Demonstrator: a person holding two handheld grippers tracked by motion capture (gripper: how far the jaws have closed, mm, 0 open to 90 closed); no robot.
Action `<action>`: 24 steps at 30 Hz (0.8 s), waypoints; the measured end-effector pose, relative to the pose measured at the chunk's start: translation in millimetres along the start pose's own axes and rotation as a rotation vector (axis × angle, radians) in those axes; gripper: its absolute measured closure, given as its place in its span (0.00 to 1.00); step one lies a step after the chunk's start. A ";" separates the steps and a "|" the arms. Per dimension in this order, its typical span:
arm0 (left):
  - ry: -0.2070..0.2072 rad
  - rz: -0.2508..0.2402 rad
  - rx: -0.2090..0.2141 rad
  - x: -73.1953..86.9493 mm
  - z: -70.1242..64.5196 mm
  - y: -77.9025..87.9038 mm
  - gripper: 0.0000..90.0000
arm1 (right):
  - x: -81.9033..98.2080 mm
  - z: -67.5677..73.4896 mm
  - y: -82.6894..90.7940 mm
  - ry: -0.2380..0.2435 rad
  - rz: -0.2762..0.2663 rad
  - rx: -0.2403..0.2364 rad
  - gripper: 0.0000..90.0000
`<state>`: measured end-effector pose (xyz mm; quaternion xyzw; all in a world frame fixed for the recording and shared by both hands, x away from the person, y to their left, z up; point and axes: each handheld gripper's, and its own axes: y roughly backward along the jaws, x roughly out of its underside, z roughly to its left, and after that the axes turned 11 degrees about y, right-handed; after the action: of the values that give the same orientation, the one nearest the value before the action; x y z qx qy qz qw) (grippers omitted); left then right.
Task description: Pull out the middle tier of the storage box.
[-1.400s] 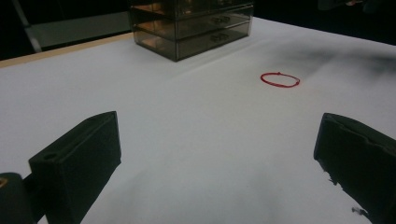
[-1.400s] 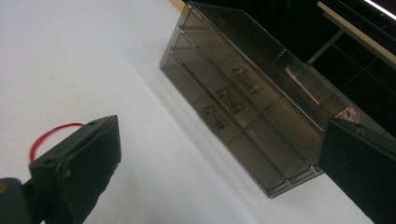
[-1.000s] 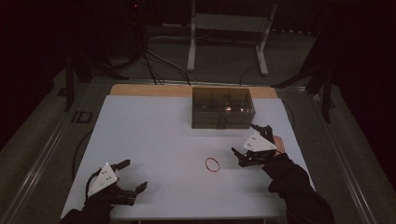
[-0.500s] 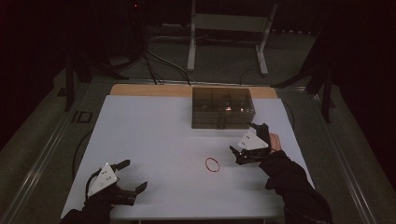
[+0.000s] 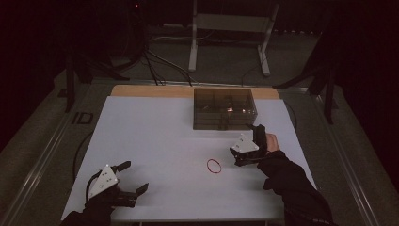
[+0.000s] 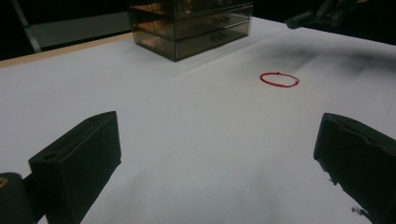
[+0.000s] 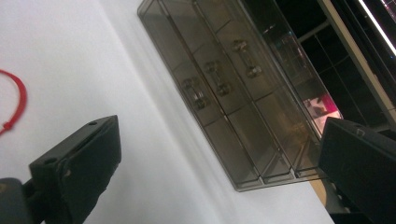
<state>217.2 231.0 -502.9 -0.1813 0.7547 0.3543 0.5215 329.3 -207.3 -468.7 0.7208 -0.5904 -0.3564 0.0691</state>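
High view: red band (image 5: 214,165) flat on white tabletop (image 5: 150,136), just left of right gripper (image 5: 240,154), nearer than smoky drawer box (image 5: 225,108). Both fingers spread wide, holding nothing. Risk: thin loop slipping under fingers, or sliding away on approach.

Room v. dim on my feed; white worktop (image 5: 155,136) is the one lit patch, light from above, surroundings near black. Soft grey shadows at its right edge in the left gripper view. Faint glare on the smoky drawer box (image 7: 224,93). Near jaws blurred, edges sl. stretched.
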 end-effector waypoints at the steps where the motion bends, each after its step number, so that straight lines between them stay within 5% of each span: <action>1: -0.003 0.002 0.001 0.0 -0.1 0.0 0.02 | 0.0 0.0 0.0 0.000 0.000 0.000 0.00; 11: 0.000 -0.003 0.004 -0.1 0.1 0.5 0.02 | -4.9 8.9 -13.1 0.095 0.089 0.038 0.04; 24: 0.002 -0.002 0.004 0.1 0.3 0.9 0.02 | -14.8 22.6 -30.5 0.231 0.213 0.154 0.15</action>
<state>216.8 231.9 -502.8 -0.1814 0.7557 0.3520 0.5217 339.6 -177.8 -494.8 0.6935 -0.6772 -0.2157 0.1185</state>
